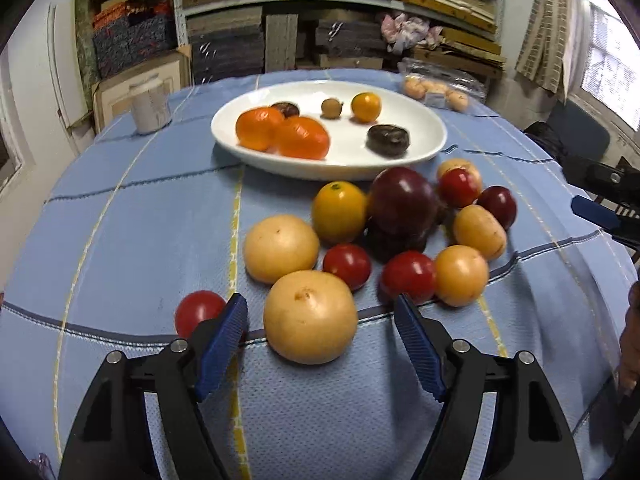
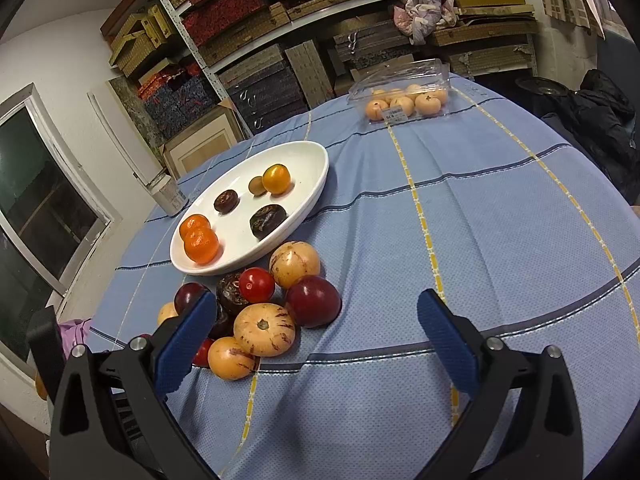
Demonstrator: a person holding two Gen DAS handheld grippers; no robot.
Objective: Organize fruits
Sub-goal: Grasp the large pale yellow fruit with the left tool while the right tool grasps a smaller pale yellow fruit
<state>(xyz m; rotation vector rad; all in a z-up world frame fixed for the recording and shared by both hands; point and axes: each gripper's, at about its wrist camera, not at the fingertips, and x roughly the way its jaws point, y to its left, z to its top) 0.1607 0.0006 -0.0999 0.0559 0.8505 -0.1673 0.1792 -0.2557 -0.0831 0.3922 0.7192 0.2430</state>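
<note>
Left tongs [image 1: 320, 320] parted, untouching, around pale yellow fruit [image 1: 310, 316] on tabletop [image 1: 120, 240]: probably smooth, firm, roll-prone, so grip across widest middle; right tongs [image 2: 318, 316] released, empty.

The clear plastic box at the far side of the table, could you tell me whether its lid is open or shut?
Open: the clear plastic box has its lid raised behind the pale orange fruits inside.

Both wrist cameras look down and forward across the table, close above the fruit pile [image 1: 384, 236]; the left sits nearer (both share the white plate [image 2: 308, 200]).
</note>
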